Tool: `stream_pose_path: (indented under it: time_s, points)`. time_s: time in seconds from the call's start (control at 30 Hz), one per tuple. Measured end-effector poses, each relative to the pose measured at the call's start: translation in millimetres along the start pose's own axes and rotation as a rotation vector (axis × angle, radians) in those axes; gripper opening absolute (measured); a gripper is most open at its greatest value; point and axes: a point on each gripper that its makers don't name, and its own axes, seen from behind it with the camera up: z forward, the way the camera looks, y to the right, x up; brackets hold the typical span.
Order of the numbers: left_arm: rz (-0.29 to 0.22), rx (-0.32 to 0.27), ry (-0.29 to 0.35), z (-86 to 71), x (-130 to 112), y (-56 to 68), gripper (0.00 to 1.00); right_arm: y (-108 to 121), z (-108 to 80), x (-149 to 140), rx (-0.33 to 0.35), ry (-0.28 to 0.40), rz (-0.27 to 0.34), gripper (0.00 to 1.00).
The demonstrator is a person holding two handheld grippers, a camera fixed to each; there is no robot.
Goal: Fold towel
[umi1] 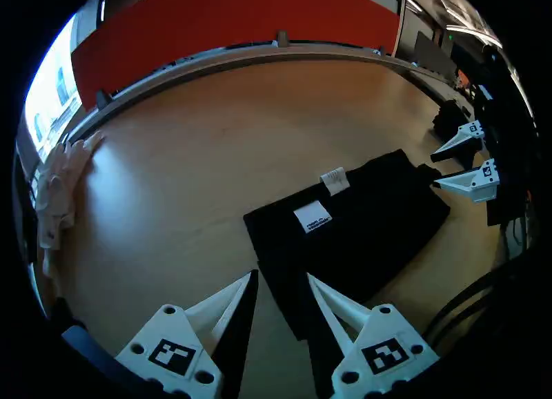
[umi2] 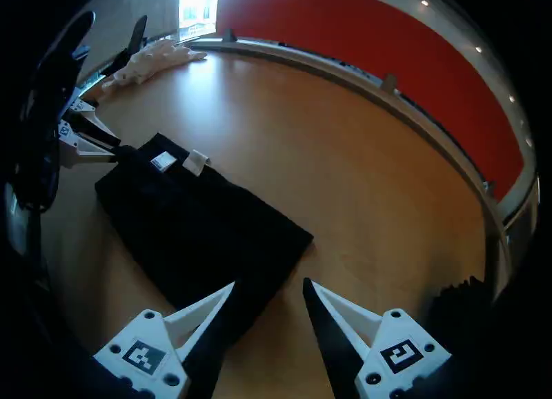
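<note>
A black towel (umi1: 366, 226) was pictured laid flat on a wooden table (umi1: 207, 143), its long axis running from the left gripper (umi1: 281, 275) towards the right gripper (umi2: 268, 283), white labels (umi1: 312, 216) nearer the left end. Both tongs were held wide apart, nothing gripped. The towel's near corners were masked by dark fingers. A pale bundle (umi1: 58, 185) at the table's edge could not be identified.

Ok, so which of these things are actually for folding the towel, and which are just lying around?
For the job:
black towel, lying flat on the wooden table
left gripper, open, at the towel's tagged end
right gripper, open, at the opposite end

Lying about:
white cloth heap at the table's edge
dark bundle, too dark to identify
red partition behind the table
</note>
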Motion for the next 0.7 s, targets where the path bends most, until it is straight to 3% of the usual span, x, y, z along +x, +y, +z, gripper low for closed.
stream_pose_path:
  time_s: [0.7]
  points:
    - [-0.026,0.005,0.015,-2.4,10.7,-7.3,0.41,13.0,3.4,14.8,-0.043,0.038,0.011,0.75]
